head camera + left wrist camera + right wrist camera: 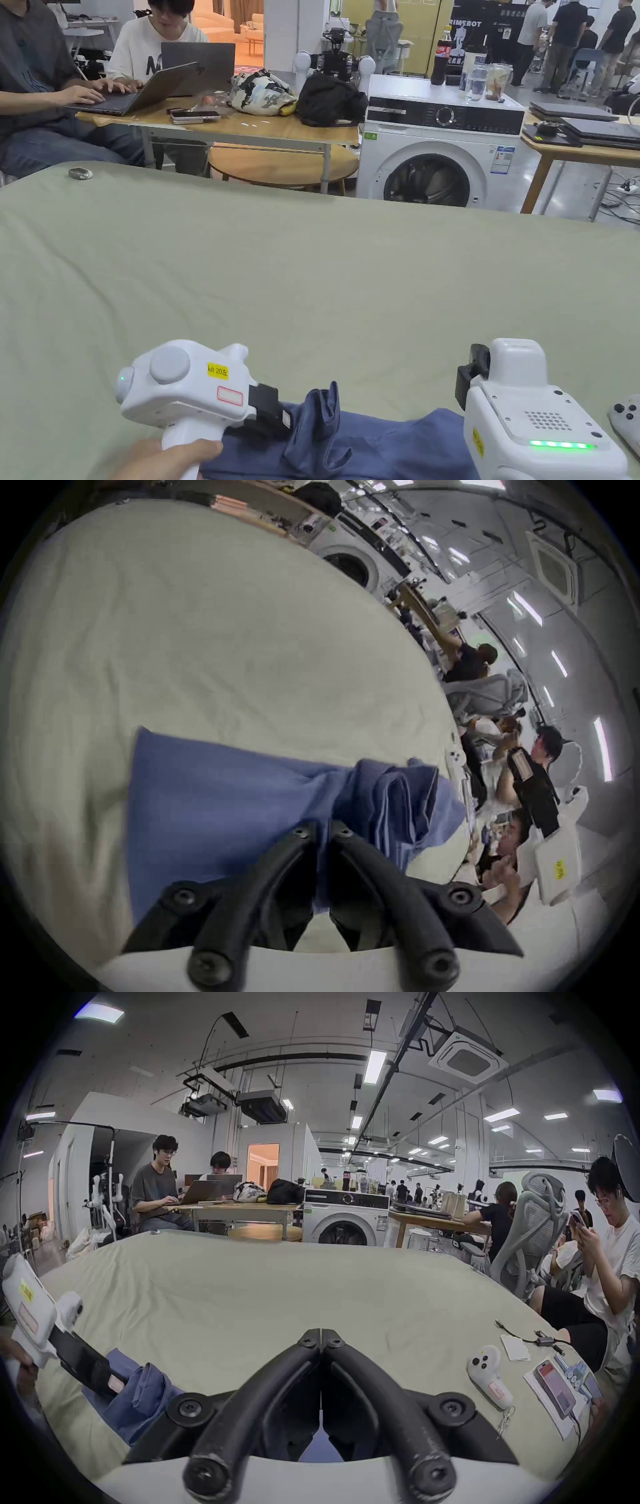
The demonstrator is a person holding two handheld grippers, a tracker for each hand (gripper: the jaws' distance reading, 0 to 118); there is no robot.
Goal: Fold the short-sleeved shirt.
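Note:
A blue short-sleeved shirt (375,444) lies bunched at the near edge of the pale green sheet (312,262). My left gripper (284,420) reaches in from the left and is shut on a raised fold of the shirt. The left gripper view has the blue cloth (225,809) pinched between the jaws of the left gripper (322,830). My right gripper (470,375) hovers over the shirt's right part. In its own view the right gripper (320,1338) is shut, tips touching, with nothing between them. That view also catches the shirt (138,1400) and the left gripper (116,1385) at lower left.
A white controller (488,1376), a phone on papers (554,1387) and cables lie on the sheet at the right. A small grey object (80,174) sits at its far left edge. Beyond stand a washing machine (437,156) and a wooden table (250,128) with people at laptops. A person (613,1251) sits at the right.

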